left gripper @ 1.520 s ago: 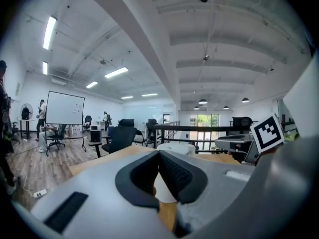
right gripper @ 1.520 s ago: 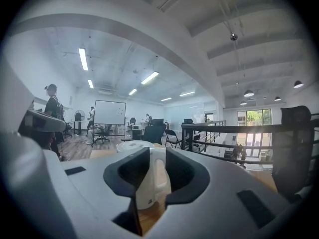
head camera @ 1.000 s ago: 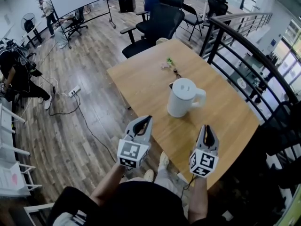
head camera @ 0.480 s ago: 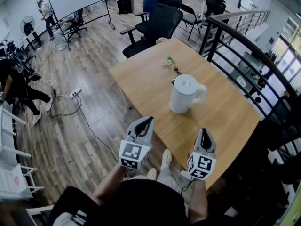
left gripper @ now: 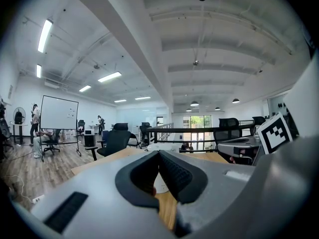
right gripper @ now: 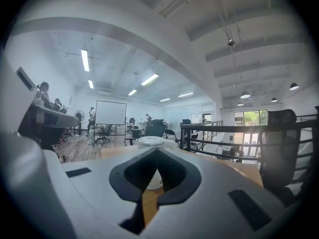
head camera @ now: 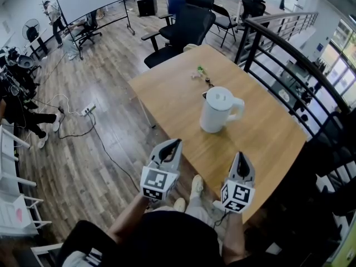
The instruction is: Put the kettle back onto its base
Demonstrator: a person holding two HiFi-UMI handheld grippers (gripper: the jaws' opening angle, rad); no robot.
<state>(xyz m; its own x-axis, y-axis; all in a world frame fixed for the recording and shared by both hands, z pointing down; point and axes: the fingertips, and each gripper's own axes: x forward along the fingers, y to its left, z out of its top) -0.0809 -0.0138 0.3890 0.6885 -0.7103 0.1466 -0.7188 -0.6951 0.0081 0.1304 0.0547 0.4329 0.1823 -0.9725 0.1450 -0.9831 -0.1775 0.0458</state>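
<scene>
Though lidded, kettle (head camera: 216,111) upright on table (head camera: 167,93)

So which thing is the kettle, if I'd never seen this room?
Find the wooden table beside the black railing. Near its middle stands the kettle, a tall white jug with a lid and a handle on the railing side. It is the only large thing there; the rest are small bits near the far end.
</scene>
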